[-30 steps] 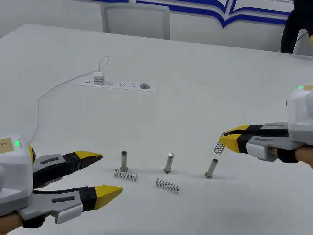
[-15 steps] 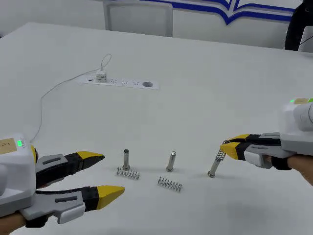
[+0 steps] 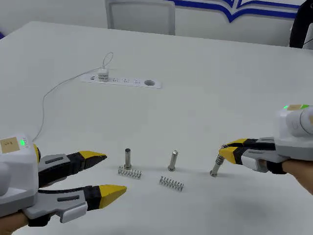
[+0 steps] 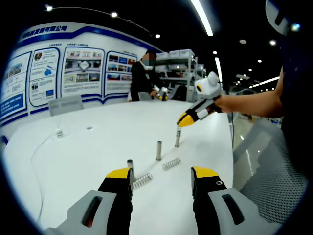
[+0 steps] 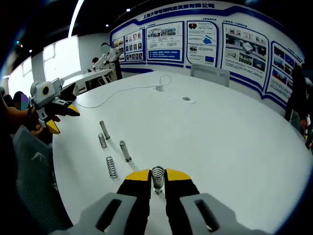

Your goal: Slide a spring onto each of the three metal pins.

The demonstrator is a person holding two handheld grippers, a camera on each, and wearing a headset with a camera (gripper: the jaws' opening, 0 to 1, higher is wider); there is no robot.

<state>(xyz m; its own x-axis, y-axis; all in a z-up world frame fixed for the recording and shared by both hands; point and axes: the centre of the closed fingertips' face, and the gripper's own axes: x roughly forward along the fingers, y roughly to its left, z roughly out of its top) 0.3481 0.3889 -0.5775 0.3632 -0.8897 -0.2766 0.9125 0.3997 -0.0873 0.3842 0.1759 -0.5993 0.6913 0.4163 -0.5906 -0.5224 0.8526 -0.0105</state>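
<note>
Left gripper point(image 3: 115, 172), at the lower left of the head view, hangs released, its yellow-tipped jaws spread wide above the white tabletop point(image 3: 210, 93). Right gripper point(image 3: 226, 148), at the right edge, is clenched on a spring point(image 3: 220, 157). In the right gripper view that coil sits end-on between the jaw tips. In the head view the spring slants down and to the left, its lower end meeting the top of the right pin point(image 3: 213, 170), which leans. Whether the coil is over the pin I cannot tell.

A grey chair point(image 3: 141, 17) stands behind the tabletop's far edge at the top of the frame. A white power strip point(image 3: 122, 81) lies in the upper left, with a white plug point(image 3: 102, 75) near its left end.

Low in the centre, the left pin point(image 3: 127, 157) and middle pin point(image 3: 173, 160) stand upright and bare. One loose spring point(image 3: 129, 172) lies flat just beside the left pin's foot. A second loose spring point(image 3: 171, 183) lies flat just below the middle pin.
</note>
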